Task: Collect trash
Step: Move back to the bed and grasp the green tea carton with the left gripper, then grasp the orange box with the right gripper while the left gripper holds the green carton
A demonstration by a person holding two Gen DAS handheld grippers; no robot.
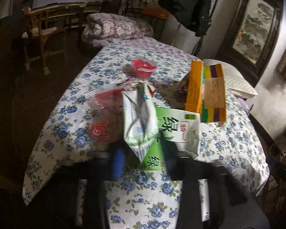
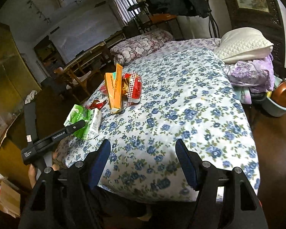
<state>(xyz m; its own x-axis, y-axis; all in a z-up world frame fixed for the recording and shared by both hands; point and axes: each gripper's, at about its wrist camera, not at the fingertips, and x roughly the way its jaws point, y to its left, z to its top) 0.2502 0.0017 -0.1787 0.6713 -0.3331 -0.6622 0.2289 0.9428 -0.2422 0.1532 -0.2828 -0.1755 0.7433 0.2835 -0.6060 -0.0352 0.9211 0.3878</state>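
On the blue-flowered bedspread [image 1: 143, 194] lies a heap of trash. My left gripper [image 1: 143, 150] is shut on the bottom of a crumpled white-and-green packet [image 1: 139, 118]. A green tea carton [image 1: 175, 127] lies right behind it. An orange box [image 1: 195, 87] stands open at the right, a red cup [image 1: 143, 66] further back, and a clear plastic container [image 1: 106, 97] at the left. In the right wrist view my right gripper [image 2: 143, 152] is open above the bare bedspread [image 2: 181, 105], with nothing between its fingers. The left gripper [image 2: 81, 124] sits on the green packets [image 2: 80, 112], near the orange box [image 2: 114, 89] and a red snack bag [image 2: 135, 85].
A white pillow [image 2: 244, 45], a folded floral quilt [image 2: 141, 45] and a purple blanket [image 2: 251, 74] lie at the bed's far end. A bucket with a copper pan [image 2: 280, 101] stands right of the bed. Wooden chairs [image 1: 40, 38] and a cardboard box [image 2: 3, 196] are at the left.
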